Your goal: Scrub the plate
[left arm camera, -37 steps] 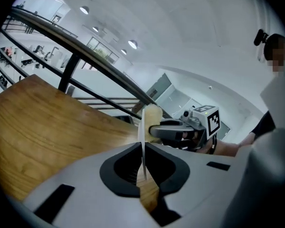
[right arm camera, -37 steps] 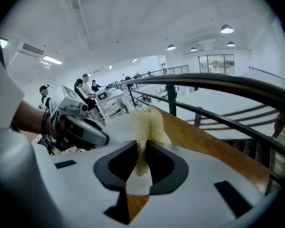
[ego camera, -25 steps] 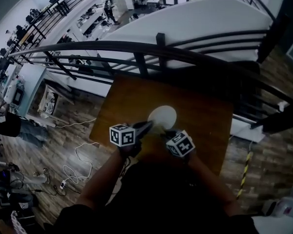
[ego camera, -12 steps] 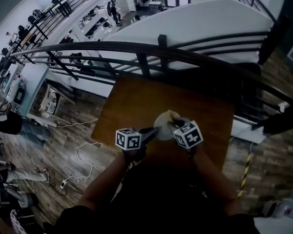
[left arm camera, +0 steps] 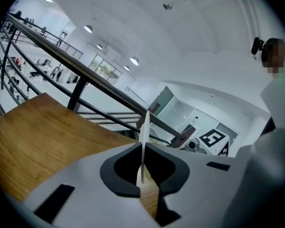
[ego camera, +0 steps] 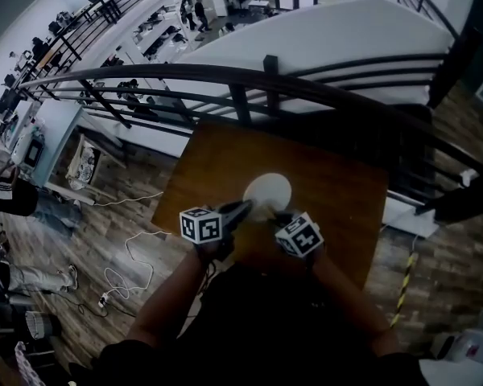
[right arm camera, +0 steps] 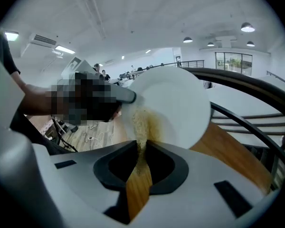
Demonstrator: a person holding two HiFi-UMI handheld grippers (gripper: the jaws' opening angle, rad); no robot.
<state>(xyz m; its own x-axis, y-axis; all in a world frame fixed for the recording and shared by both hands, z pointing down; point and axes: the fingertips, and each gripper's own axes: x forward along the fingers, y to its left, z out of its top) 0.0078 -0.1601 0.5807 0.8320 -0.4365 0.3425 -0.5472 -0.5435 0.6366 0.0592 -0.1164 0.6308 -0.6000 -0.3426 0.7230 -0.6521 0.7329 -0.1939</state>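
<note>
The left claw (left arm camera: 142, 167) is clamped on the plate (left arm camera: 145, 125) rim, holding it tilted over the surface (left arm camera: 42, 137). The right claw (right arm camera: 141, 156), pinching a scouring pad (right arm camera: 140, 125) against the plate's face, has slid back from mid-plate toward the near rim, so scrubbing looks under way.

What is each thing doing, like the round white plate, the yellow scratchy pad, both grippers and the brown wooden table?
Round white plate: tilted up, rim clamped in the left gripper.
Yellow scrub pad: pinched in the right gripper, pressed on the plate.
Left gripper: shut on the plate.
Right gripper: shut on the pad.
Brown wooden table: under the plate.
</note>
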